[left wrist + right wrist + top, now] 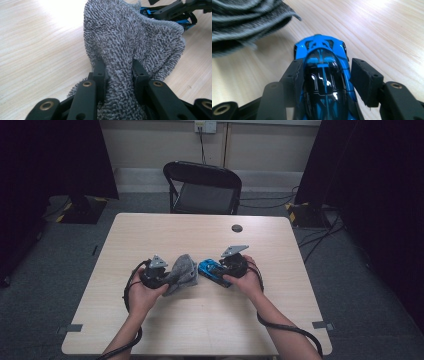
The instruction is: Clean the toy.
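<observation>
— Cloth (130, 42) first: where does it sit?

— Grey, looped terry, bunched between the jaws of the left gripper (119, 72). The jaws stand narrow, pinching a fold of it, and the rest rises in a hump beyond them and spills onto the bench (37, 50).

— And the other thing?

— Take the cloth as the landmark. The blue toy car (324, 67) lies just beside it, on its right in the high view, where the two look close to touching, though I cannot tell if they meet. The right gripper (325, 75) has its jaws on either side of the car's black-and-blue roof; the jaw on the left of that view lies against the bodywork, the other stands a little off it, so I cannot tell if the grip is closed.

— Farther out?

— Each gripper sits in a hand, the left hand (142, 295) behind the cloth's near side, the right hand (247, 280) beyond the car. Past the cloth, toward the bench's far edge, is a small dark round disc (237, 228), and well beyond that a black folding chair (202, 187).
</observation>
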`<state>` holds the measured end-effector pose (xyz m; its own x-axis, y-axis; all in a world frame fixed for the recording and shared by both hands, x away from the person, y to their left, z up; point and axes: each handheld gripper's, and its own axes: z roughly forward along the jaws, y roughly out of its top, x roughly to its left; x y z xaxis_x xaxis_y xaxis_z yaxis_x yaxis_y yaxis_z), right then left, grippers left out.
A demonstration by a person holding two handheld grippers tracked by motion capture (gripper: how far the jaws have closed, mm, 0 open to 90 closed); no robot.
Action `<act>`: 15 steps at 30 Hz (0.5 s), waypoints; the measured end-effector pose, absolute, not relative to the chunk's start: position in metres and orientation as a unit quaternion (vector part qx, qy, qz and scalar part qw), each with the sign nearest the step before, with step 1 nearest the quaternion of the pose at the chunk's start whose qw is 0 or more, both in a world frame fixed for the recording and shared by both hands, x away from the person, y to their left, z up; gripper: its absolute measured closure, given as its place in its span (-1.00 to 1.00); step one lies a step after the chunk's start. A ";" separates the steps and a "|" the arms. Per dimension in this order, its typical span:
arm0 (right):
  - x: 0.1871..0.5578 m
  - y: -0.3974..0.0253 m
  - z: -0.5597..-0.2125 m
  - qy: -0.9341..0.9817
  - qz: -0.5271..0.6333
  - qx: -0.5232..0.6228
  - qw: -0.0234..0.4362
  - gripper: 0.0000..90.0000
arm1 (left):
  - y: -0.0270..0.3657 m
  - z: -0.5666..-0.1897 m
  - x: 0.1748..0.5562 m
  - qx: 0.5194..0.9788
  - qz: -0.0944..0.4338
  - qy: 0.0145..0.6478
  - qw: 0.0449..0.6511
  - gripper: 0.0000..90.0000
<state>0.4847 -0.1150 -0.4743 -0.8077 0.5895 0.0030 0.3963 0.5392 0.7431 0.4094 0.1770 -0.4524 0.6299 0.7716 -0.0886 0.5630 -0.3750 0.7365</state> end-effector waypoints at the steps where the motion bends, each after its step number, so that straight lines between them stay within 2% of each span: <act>1: 0.485 -0.115 -0.476 0.869 0.386 0.286 0.122 -0.02 | 0.177 -0.452 0.409 0.819 0.135 0.406 0.382 0.58; 15: 0.484 -0.115 -0.480 0.870 0.386 0.287 0.112 -0.05 | 0.163 -0.456 0.401 0.831 0.121 0.388 0.380 0.58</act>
